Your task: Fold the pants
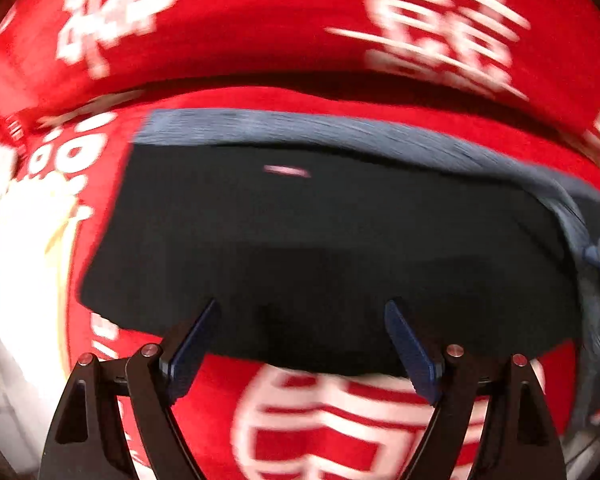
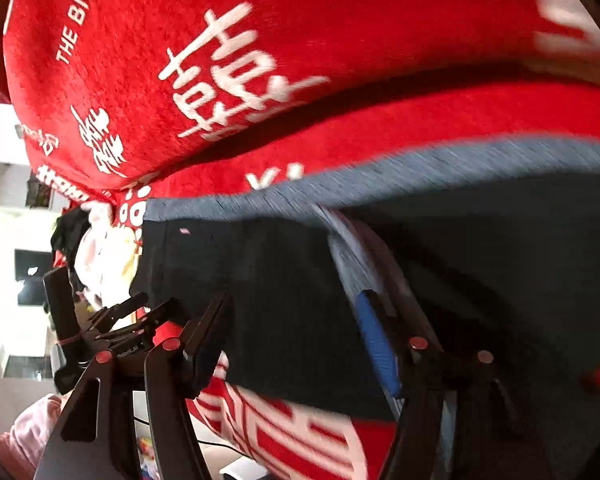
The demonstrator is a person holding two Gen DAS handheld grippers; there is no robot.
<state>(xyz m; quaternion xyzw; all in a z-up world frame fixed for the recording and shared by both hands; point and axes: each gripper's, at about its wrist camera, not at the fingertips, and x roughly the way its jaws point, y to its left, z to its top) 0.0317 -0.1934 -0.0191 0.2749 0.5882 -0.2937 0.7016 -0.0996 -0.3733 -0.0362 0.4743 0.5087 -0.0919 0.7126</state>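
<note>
Lying folded on the red blanket [image 1: 340,420], the pants [image 1: 320,248] are looking soft and limp, best pinched at the grey waistband [image 1: 340,132], while the left gripper [image 1: 304,344] and right gripper [image 2: 296,340] are hovering, fingers apart, holding nothing

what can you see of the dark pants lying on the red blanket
The pants look like soft navy, almost black knit, folded into a compact, roughly rectangular pad lying flat on the red blanket with white characters. A lighter blue-grey ribbed waistband runs along the far edge, with a small pale tag below it. Nothing grips them; both views are motion-blurred.
</note>
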